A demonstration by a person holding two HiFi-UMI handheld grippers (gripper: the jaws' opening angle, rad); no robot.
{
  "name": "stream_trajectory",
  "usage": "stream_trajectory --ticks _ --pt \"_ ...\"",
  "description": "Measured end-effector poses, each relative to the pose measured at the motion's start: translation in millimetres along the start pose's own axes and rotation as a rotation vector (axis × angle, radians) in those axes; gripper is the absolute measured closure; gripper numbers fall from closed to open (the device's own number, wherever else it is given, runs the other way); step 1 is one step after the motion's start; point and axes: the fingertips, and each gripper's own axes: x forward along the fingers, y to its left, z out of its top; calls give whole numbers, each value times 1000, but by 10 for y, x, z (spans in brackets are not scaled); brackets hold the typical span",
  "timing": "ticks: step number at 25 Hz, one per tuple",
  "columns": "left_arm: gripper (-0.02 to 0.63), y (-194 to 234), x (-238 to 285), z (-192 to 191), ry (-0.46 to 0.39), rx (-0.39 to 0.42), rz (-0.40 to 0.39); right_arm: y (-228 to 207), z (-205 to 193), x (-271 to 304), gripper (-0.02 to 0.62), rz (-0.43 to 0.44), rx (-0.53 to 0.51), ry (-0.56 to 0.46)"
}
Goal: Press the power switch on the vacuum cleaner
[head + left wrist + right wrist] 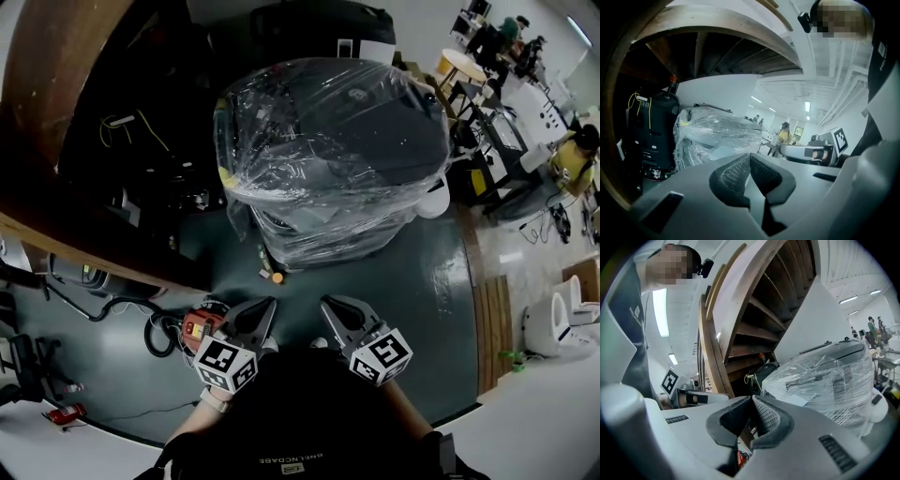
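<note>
Closest in, both tools sit low against the person's black top. The left gripper (pixel 265 307) and right gripper (pixel 328 306) point forward side by side, a narrow gap between them. In its own view, the left gripper (pixel 750 158) has its jaws pressed together, ribbed pads meeting with nothing between them. Same story for the right gripper (pixel 753 401): jaws closed tight and empty.

Now the target: the red-and-black vacuum cleaner (pixel 199 327) sits on the dark grey-green floor (pixel 412 309), just beside the left gripper on its outer side. Its black hose (pixel 157 336) is coiled further left. Its power switch is too small to pick out, and neither gripper touches the machine.

Ahead, a big bulky load wrapped in clear plastic film (pixel 333 155) takes up the middle of the floor, with a small orange object (pixel 277 277) near its foot. Open floor runs between that load and the grippers, and wider to the right up to a wooden strip (pixel 492 314). On the left, a curved brown wooden staircase (pixel 66 84) hems things in, with dark equipment (pixel 141 159) tucked under it.
</note>
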Motion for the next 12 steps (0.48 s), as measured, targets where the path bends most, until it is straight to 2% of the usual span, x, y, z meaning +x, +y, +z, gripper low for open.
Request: stream_trajectory --ticks 3,7,12 --pt "591 -3 -7 7 -3 1 -5 14 28 -13 568 -14 -13 -14" --pt "591 -6 -37 23 -9 -3 -15 67 12 -17 568 10 -24 -22" --pt "591 -64 -21 -53 13 -13 -52 89 -33 -57 568 -12 11 -19"
